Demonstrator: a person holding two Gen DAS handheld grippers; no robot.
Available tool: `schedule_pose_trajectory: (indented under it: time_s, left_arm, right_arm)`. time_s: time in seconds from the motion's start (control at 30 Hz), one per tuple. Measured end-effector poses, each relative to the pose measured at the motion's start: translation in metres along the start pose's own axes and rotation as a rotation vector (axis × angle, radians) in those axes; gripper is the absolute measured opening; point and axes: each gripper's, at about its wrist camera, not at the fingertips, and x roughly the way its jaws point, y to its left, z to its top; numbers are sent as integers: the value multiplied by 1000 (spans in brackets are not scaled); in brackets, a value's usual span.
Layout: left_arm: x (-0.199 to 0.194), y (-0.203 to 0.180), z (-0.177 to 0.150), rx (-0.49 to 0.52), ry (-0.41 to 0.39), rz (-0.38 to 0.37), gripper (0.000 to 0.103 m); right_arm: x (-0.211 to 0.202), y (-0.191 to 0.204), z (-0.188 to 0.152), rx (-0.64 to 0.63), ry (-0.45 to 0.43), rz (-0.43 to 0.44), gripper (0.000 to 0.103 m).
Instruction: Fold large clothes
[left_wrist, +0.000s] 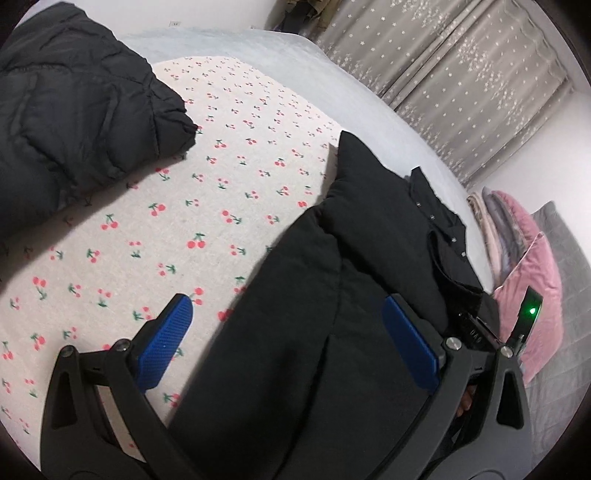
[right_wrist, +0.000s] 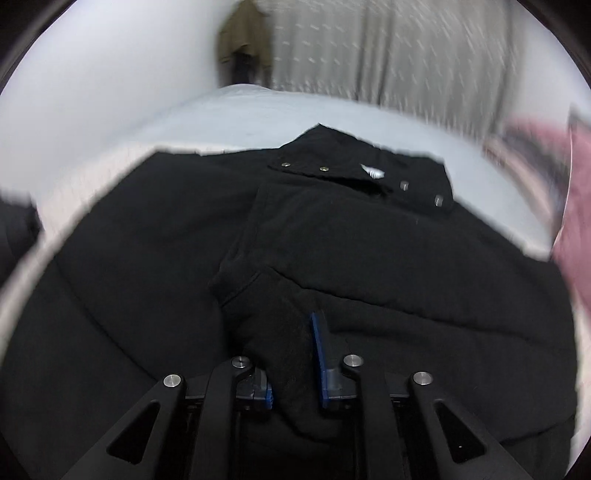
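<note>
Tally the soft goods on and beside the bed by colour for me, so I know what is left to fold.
Black padded coats: 2, one under the grippers, one bunched at the far left
Cherry-print sheet: 1
Pink pillows: 1 that I can tell
Folded blankets in pale and pink tones beside it: count unclear
Total: 4 countable

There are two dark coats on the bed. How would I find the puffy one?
Find the cherry-print sheet on the bed. The puffy jacket lies bunched at its far left corner. Unlike the smooth black coat with snap buttons near the pink pillows, it is quilted and greyer.
</note>
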Motion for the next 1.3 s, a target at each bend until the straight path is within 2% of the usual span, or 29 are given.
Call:
schedule_pose_trajectory:
  time_s: [0.13, 0.17, 0.23, 0.27, 0.3, 0.37, 0.5, 0.57, 0.63, 0.67, 0.7, 0.8, 0.87, 0.97, 1.0, 1.1, 1.13, 1.17, 1.2, 1.3]
  left_arm:
    - [-1, -1, -1, 5, -7, 11, 102]
    - [-1, -1, -1, 2, -7, 7, 102]
    - [2, -1, -2, -6, 4, -12, 102]
    - [3, -1, -3, -10, 11, -21, 102]
    - [4, -1, -3, -13, 16, -27, 102]
    - [4, -2, -3, -11, 15, -20, 102]
    - [3, -6, -4, 0, 10, -17, 102]
    - [5, -10, -6, 19, 17, -11, 102]
    - [7, -13, -8, 36, 21, -7, 102]
    - [9, -13, -9, 48, 28, -1, 102]
    - [11, -13, -11, 49, 32, 7, 102]
    - [12, -9, -10, 27, 38, 6, 102]
    - [11, -7, -9, 12, 40, -6, 102]
    - [9, -11, -10, 27, 33, -9, 102]
    - [9, -13, -11, 38, 35, -5, 102]
    - [12, -18, -13, 58, 39, 5, 102]
    - [14, -20, -14, 64, 43, 7, 102]
    - [18, -22, -15, 77, 55, 6, 102]
    - [21, -22, -16, 85, 65, 8, 102]
    - [22, -20, -17, 92, 75, 13, 102]
  right_arm:
    - [-13, -18, 18, 103, -12, 132, 29]
    - [-15, -22, 20, 134, -10, 179, 38]
    - [-19, -19, 6, 234, 4, 341, 52]
    - [-22, -21, 4, 292, 8, 414, 53]
    - [-30, -26, 7, 338, 10, 450, 53]
    - [-40, -23, -1, 385, 27, 476, 53]
    - [-56, -24, 5, 302, -18, 358, 53]
    - [-48, -21, 1, 281, 14, 314, 53]
    - [-19, -13, -14, 267, 102, 261, 53]
    - [-18, -9, -16, 222, 58, 234, 53]
    - [-24, -6, -12, 188, 52, 216, 53]
    - [-46, -18, -4, 204, 68, 279, 53]
    - [-74, -45, 0, 219, 0, 241, 54]
    - [-95, -105, -5, 277, -35, 95, 62]
    - [-97, -142, -14, 343, -18, 21, 63]
    - [-83, -231, -59, 575, 66, -89, 64]
    - [-79, -248, -74, 639, 66, -79, 63]
    - [-81, -265, -95, 709, -36, 34, 63]
    - [-85, -267, -97, 714, -58, 57, 63]
    - [-97, -254, -78, 677, 55, -41, 64]
